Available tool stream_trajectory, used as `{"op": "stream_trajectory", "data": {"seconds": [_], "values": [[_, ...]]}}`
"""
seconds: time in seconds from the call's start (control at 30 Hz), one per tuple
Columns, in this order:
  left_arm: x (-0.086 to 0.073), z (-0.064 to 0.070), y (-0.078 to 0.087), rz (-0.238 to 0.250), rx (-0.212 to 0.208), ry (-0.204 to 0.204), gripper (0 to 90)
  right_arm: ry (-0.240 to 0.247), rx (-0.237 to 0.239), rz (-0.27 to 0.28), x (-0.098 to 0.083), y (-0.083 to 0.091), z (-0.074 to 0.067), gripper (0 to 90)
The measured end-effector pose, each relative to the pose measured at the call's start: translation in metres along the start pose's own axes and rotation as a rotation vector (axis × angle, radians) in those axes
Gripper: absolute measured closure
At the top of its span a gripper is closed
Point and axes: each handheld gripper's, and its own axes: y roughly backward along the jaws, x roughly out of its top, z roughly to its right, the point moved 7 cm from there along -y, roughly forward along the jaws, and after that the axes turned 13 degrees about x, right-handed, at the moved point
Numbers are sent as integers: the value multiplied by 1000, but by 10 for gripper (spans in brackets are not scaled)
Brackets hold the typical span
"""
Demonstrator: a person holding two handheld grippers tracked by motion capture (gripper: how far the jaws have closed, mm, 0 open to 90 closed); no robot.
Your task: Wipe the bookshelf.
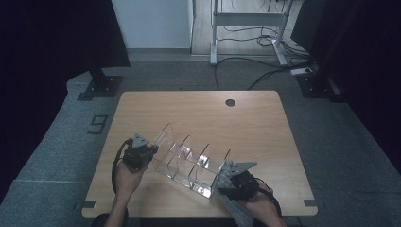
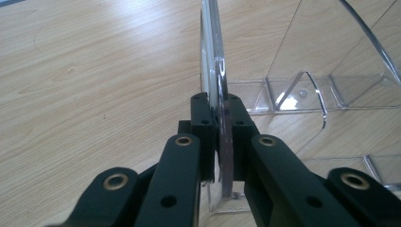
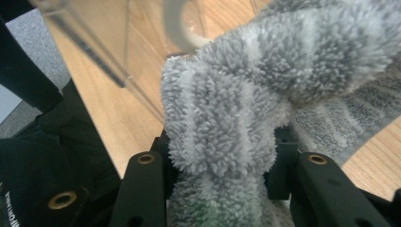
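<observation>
A clear acrylic organizer [image 1: 189, 163] with several compartments lies slantwise on the wooden table [image 1: 255, 123], tilted up. My left gripper [image 1: 151, 150] holds its left end. In the left gripper view the jaws [image 2: 220, 106] are shut on the thin clear end wall [image 2: 211, 56]. My right gripper [image 1: 223, 182] is at the organizer's right end, shut on a grey striped fluffy cloth [image 1: 234, 205] that hangs toward the table's front edge. In the right gripper view the cloth [image 3: 236, 94] bunches between the jaws [image 3: 222, 142], pressed against a clear panel [image 3: 90, 42].
A round cable hole [image 1: 230, 102] sits near the table's far edge. Beyond the table are a white desk frame [image 1: 246, 28], floor cables [image 1: 265, 71] and black stand bases [image 1: 101, 85]. Both hands are close to the table's front edge.
</observation>
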Motion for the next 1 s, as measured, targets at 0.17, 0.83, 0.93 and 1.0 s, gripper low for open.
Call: {"op": "stream_trajectory", "data": {"seconds": [0.17,0.83,0.93,1.0], "values": [[0,-1,0,-2,-8,-2,860,-19,-22,4,2,1,9,600],[0,-1,0,-7,-13,-9,859,-122,-109,24,8,8,58,597],[0,-1,0,-8,-13,-10,859,-121,-121,22,9,9,62,597],[0,-1,0,-8,-13,-10,859,-123,-133,20,10,10,66,597]]}}
